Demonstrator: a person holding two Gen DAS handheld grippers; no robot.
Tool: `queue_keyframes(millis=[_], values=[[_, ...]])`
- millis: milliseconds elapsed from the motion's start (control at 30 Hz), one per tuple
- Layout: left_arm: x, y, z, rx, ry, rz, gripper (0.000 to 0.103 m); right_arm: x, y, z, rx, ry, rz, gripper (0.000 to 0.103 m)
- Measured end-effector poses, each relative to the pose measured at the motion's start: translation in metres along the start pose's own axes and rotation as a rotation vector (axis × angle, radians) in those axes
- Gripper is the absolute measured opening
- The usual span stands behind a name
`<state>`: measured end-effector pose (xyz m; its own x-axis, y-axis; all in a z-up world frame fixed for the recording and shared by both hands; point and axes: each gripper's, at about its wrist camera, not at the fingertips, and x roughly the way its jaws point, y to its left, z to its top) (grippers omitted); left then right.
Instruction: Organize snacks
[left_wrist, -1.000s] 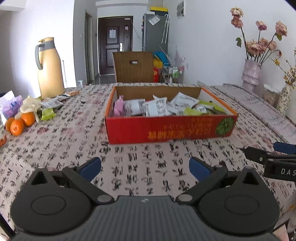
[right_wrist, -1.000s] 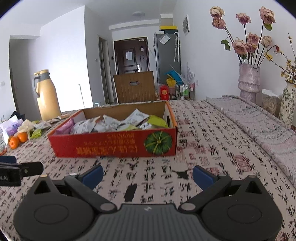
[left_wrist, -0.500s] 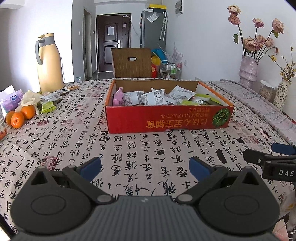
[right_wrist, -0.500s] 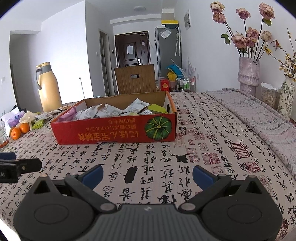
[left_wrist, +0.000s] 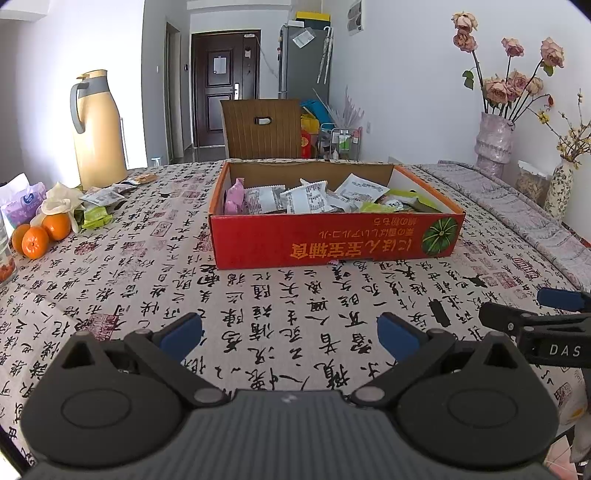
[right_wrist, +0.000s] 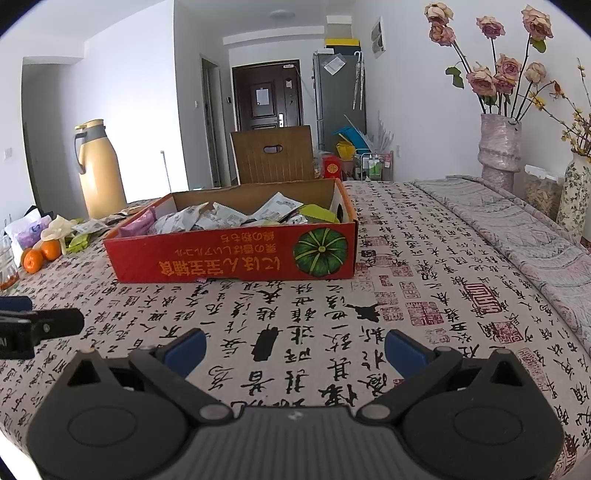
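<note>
Both grippers are hovering empty over the tablecloth (left_wrist: 155, 280), jaws spread wide. The red box (left_wrist: 332, 243) of snack packets (left_wrist: 303, 197) is lying straight ahead of the left gripper (left_wrist: 290, 332), long side across its jaws; from the right gripper (right_wrist: 295, 347) it is sitting ahead and leftward. Loose packets (left_wrist: 99, 199) are waiting far ahead-left, beside the oranges (left_wrist: 40, 234), so the left hand is probably nearer. The lower layers in the box are hidden.

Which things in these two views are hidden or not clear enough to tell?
- Lower snacks in the red box: both views, covered by the top packets and the near wall.
- Packet print: too small.
- Jar: left view, cut by the edge.
- Right gripper: left view, partly cut off.
</note>
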<state>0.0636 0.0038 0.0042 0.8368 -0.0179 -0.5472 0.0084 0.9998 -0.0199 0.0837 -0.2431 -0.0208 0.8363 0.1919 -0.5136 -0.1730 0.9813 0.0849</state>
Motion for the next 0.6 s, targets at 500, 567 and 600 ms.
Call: queue_keyframes(millis=[500, 567, 600], values=[[-0.0001, -0.001, -0.0011, 0.002, -0.004, -0.001, 0.103, 0.0005, 0.0012, -0.0006, -0.001, 0.002, -0.001, 0.103], [-0.0002, -0.001, -0.001, 0.002, -0.005, -0.002, 0.103, 0.0005, 0.0015, -0.0008, -0.001, 0.002, -0.001, 0.103], [-0.0002, -0.001, -0.001, 0.002, -0.005, -0.002, 0.103, 0.0005, 0.0012, -0.0006, -0.001, 0.003, -0.001, 0.103]])
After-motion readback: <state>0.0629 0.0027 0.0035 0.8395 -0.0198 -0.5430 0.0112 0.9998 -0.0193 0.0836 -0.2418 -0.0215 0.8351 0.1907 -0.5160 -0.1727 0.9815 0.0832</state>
